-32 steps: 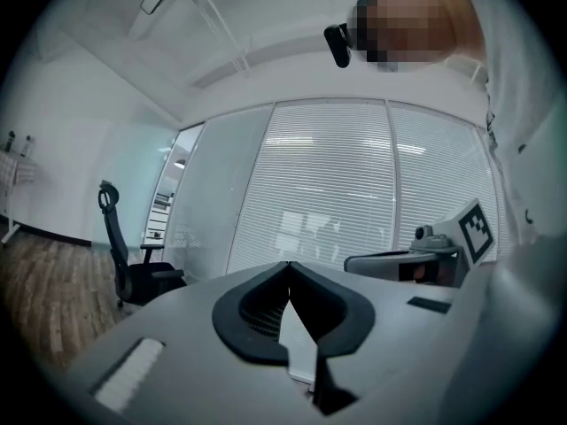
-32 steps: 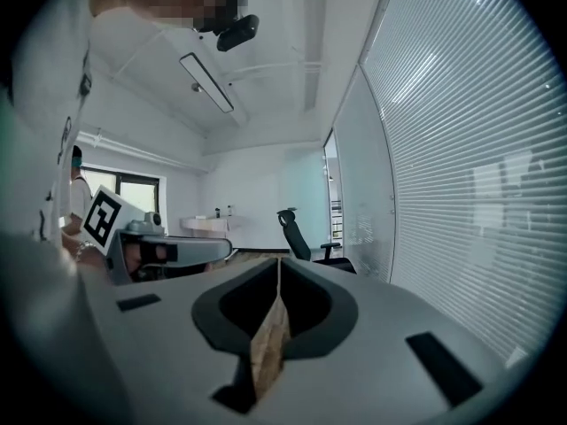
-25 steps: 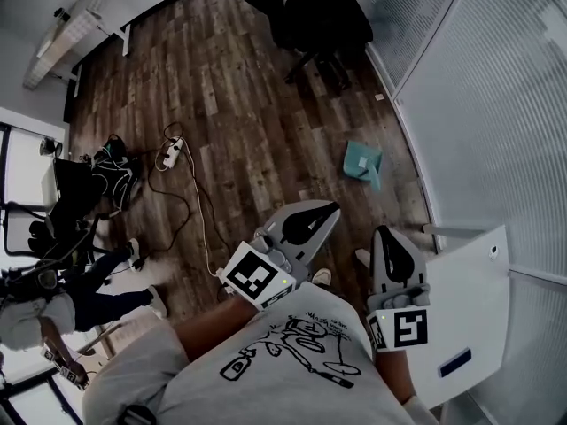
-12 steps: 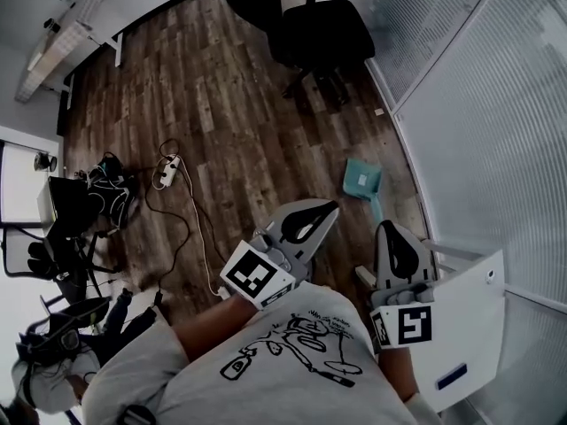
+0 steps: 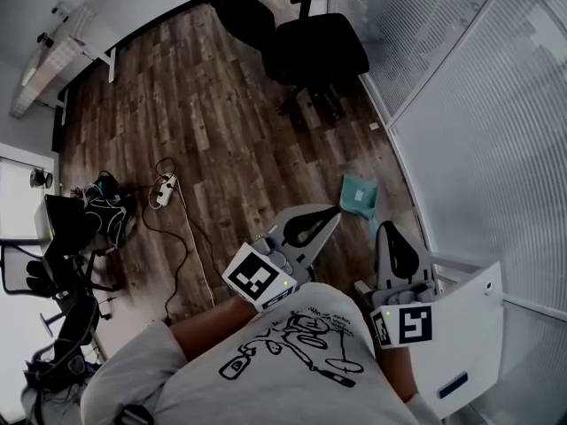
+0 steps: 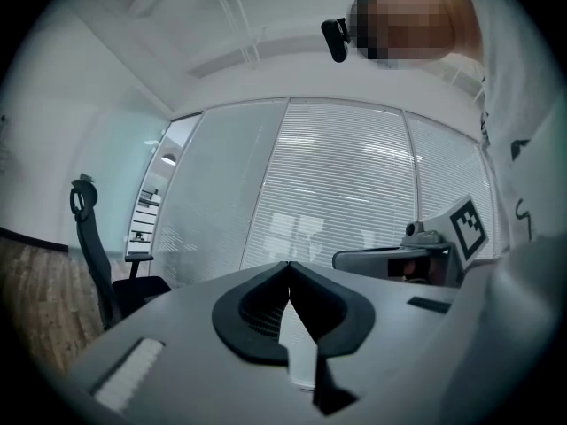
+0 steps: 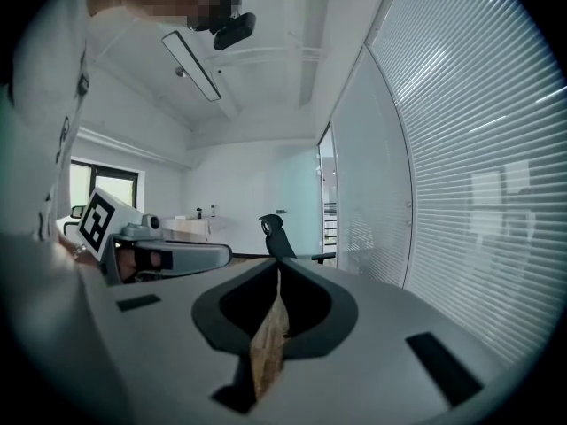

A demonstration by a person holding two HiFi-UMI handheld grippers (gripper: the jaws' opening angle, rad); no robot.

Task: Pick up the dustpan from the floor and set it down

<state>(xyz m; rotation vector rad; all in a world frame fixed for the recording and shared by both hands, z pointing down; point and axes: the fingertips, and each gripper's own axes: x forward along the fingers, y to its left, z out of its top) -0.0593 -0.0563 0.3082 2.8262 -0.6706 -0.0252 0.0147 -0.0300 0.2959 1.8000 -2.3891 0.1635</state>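
A person holds two grippers out level over a dark wooden floor. The left gripper is closed and empty, and the right gripper is closed and empty too. The teal dustpan lies on the floor just beyond the grippers' tips, near the blind-covered glass wall at right. A black office chair stands farther away.

Even, bright daylight through the blinds fills all three views, casting soft shadows, with strong fisheye bending and dark vignetted corners, while close gripper bodies look soft and unfocused.
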